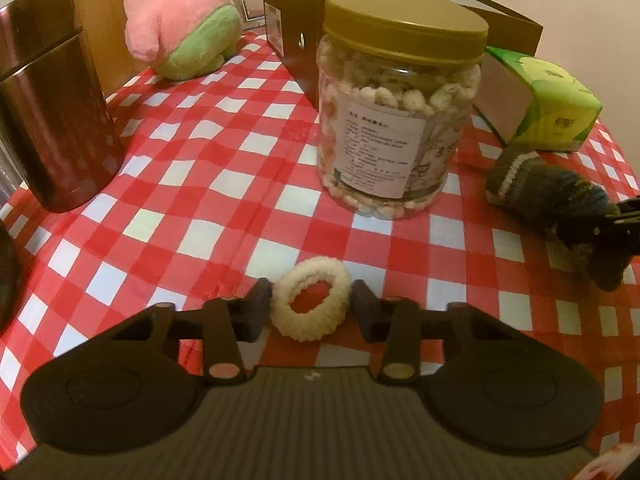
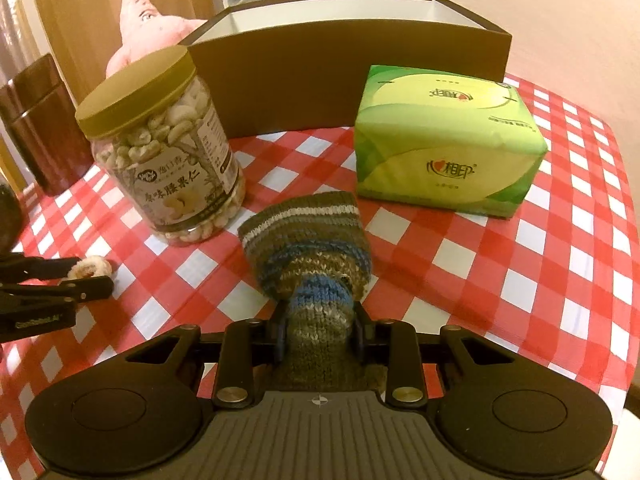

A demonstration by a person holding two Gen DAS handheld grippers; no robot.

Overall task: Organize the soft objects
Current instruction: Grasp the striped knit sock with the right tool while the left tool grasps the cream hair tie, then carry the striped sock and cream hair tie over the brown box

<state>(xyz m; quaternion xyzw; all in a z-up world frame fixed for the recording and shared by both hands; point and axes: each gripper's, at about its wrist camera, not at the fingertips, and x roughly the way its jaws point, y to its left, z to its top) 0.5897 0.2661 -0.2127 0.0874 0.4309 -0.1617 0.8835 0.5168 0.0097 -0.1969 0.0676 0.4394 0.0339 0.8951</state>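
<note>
A cream fuzzy hair tie (image 1: 310, 306) lies on the checked tablecloth, and it fills the gap of my left gripper (image 1: 312, 309), whose pads touch both its sides. From the right wrist view the hair tie (image 2: 90, 269) sits between those same fingers (image 2: 94, 285). My right gripper (image 2: 320, 322) is shut on the narrow end of a striped knitted sock (image 2: 308, 236), whose wider end rests on the cloth. In the left wrist view the sock (image 1: 552, 196) lies at the right, with the right gripper's fingers (image 1: 622, 220) on it. A pink and green plush toy (image 1: 180, 28) lies at the back left.
An open brown box (image 2: 360, 76) stands at the back. A nut jar with a gold lid (image 1: 396, 120) is in the middle, a green tissue pack (image 2: 448, 140) at the right, and a dark brown canister (image 1: 52, 112) at the left. The red-white tablecloth (image 1: 200, 184) covers the table.
</note>
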